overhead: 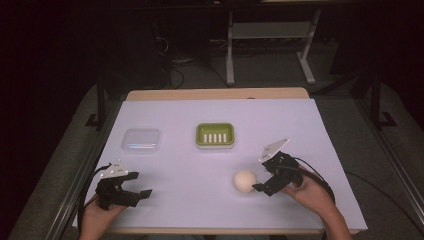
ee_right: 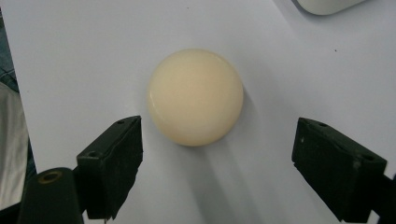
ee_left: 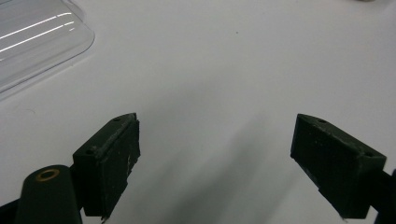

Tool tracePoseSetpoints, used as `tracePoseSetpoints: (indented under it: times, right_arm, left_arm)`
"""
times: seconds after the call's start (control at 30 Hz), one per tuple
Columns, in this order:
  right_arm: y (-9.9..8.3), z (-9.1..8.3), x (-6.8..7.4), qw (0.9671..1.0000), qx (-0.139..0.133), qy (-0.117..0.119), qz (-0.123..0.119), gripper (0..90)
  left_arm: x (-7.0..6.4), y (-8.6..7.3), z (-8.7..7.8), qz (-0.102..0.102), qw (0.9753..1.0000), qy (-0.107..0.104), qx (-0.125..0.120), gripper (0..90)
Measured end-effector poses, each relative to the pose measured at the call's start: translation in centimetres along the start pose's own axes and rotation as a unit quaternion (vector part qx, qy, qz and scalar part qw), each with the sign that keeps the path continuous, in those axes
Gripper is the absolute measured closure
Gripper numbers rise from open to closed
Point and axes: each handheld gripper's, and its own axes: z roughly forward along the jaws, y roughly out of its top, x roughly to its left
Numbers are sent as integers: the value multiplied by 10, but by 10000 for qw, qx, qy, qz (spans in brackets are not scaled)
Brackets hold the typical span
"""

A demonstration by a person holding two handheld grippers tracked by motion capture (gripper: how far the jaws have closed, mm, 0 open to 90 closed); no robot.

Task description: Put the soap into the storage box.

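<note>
A: Start at the right gripper. How do its jaws stand?

B: Spread wide, with nothing between them. The round, cream-coloured, smooth soap bar lies just ahead of the tips, apart from both, flat on the white table cover.

A: Which way does the soap point?

B: It looks round from above, so I cannot tell a long axis or a heading. In the high view the soap sits in the near right part of the cover, just left of the right gripper, which the person's right hand holds.

A: And the left gripper?

B: Its jaws are also wide apart over bare cover. The clear plastic lid lies ahead and to its left. The left hand holds that gripper at the near left edge.

A: Farther out?

B: A green rectangular soap dish with a white slotted insert sits mid-table, the clear lid to its left, well apart.
</note>
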Motion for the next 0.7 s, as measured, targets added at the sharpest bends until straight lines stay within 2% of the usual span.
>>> tracePoseSetpoints:
  times: [0.1, 0.37, 0.63, 0.7]
  right_arm:
    - [4, 3, 0, 10000, -11, 33, -57, 156]
    - [19, 14, 5, 9995, 213, 145, -196, 155]
    - [26, 24, 6, 9988, 362, 223, -234, 146]
    - [28, 27, 7, 9985, 430, 242, -256, 146]
  left_arm:
    - [1, 0, -1, 49, 10000, 37, 53, 150]
    - [0, 0, 0, 2, 10000, 35, 9, 149]
    - [1, -1, -1, -65, 9999, 69, -39, 149]
    - [2, -1, -2, -26, 10000, 65, -7, 150]
